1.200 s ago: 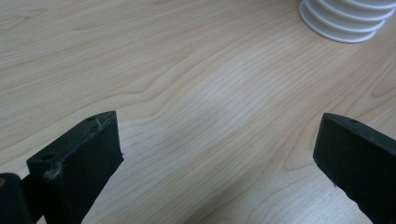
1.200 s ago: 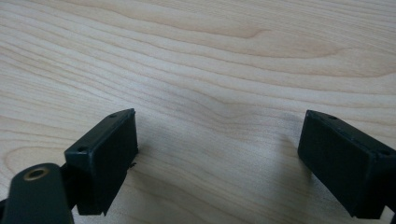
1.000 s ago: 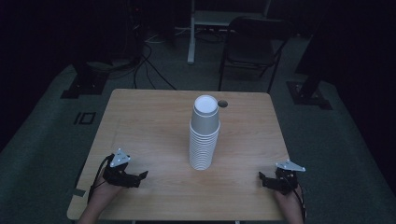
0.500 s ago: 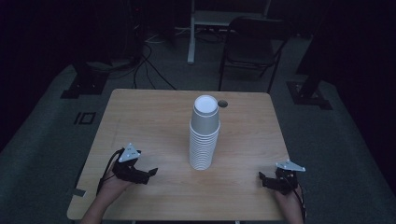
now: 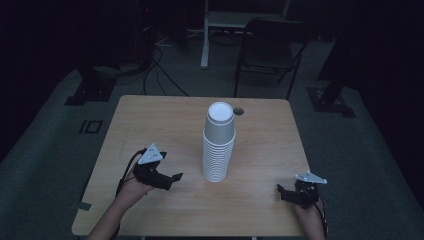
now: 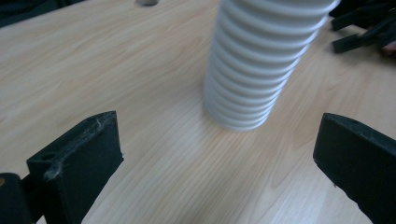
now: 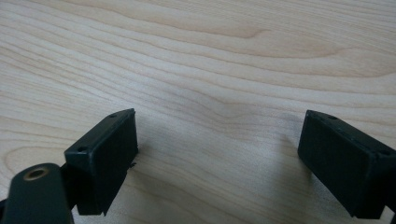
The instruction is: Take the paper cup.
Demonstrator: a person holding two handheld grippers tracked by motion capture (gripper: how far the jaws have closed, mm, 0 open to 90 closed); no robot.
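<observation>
The stack of white paper cups (image 5: 219, 145) stands upright at the middle of the wooden table (image 5: 150, 120), rims down. The left gripper (image 5: 172, 179), jaws spread wide and empty, points at the stack's base from the near left, close but apart. The right gripper (image 5: 281, 192) sits at the near right edge, jaws also apart, holding nothing. This looks like the approach step, probably toward lifting 1 cup; next, the left jaws must bracket a cup wall squarely before closing.
</observation>
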